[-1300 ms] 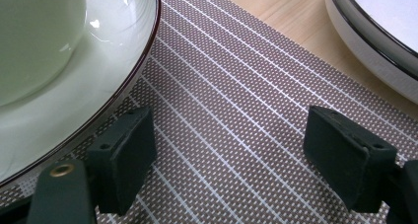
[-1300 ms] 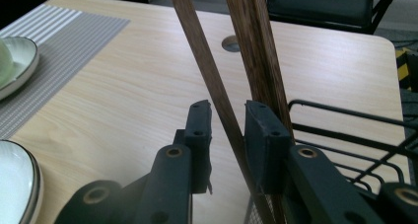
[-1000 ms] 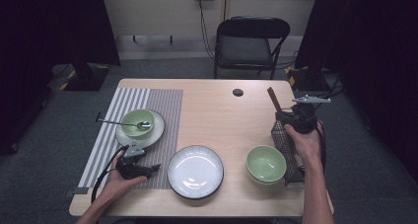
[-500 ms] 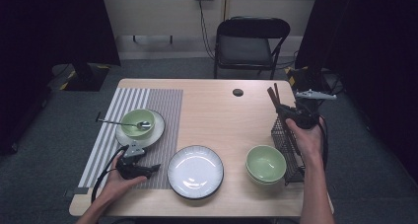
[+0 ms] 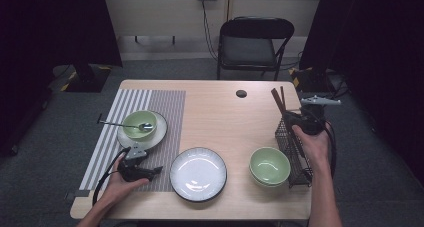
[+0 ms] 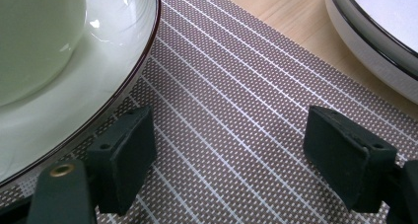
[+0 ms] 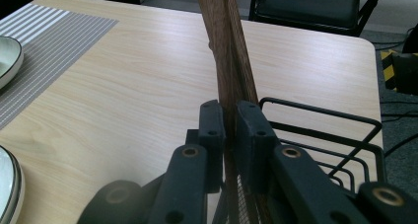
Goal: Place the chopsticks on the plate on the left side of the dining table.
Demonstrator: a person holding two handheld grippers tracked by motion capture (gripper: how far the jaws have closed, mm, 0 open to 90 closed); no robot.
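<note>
High view: right gripper (image 5: 300,121) sits over the wire basket (image 5: 294,157) by the tabletop's right edge, clamped on a pair of dark wooden chopsticks (image 5: 278,101) that stick up out of the basket and lean toward the far edge. Green bowl (image 5: 269,165) stands just left of the basket, near the front edge. White plate w/ dark rim (image 5: 198,173) at front centre. Left gripper (image 5: 150,172) lies low on the striped placemat (image 5: 165,112) near the front-left corner, jaws pointing toward the white plate. Behind it, a small green bowl (image 5: 138,125) on a pale saucer plate (image 5: 159,133), spoon (image 5: 125,125) resting across it, handle toward the left edge.

Left gripper view: jaws spread wide, nothing between them but placemat (image 6: 231,110). Pale saucer plate (image 6: 88,86) at upper left, just off the left jaw; white plate rim (image 6: 369,36) at upper right.

Right gripper view: jaws nearly together, just been closing, pads pressing both sides of the chopsticks (image 7: 229,51), which rise upright betw. them. Wire basket (image 7: 335,135) rim directly below and to the right; bare tabletop (image 7: 123,86) beyond, placemat (image 7: 49,41) at far left.
</note>
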